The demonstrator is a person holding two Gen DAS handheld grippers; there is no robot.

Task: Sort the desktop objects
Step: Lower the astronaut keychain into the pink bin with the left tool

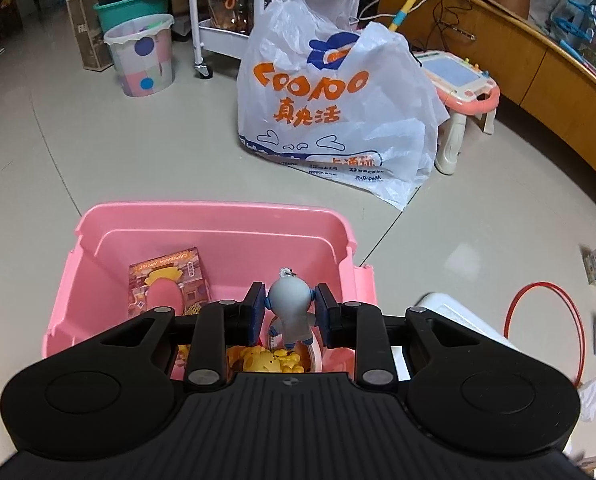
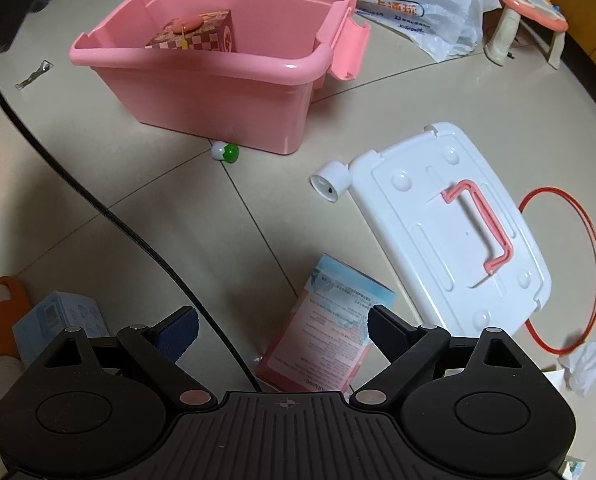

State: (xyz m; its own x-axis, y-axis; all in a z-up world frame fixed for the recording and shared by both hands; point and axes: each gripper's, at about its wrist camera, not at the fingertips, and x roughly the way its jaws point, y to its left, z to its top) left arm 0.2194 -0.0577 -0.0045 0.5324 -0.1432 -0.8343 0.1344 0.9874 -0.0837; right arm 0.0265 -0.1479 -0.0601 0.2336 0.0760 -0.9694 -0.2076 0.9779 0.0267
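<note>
Left gripper point(image 1: 290, 314) clamps grey figurine keychain point(image 1: 291, 309) above pink bin point(image 1: 218, 216) (boxes, yellow toy inside). Judgement: lower first, then release. Right gripper point(image 2: 284, 332) spread wide, over carton point(image 2: 325, 320).

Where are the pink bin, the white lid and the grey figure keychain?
pink bin point(image 2: 218, 96): right wrist view, front wall.
white lid point(image 2: 425, 216): right wrist view, flat top.
grey figure keychain point(image 1: 291, 304): left wrist view, body.
</note>
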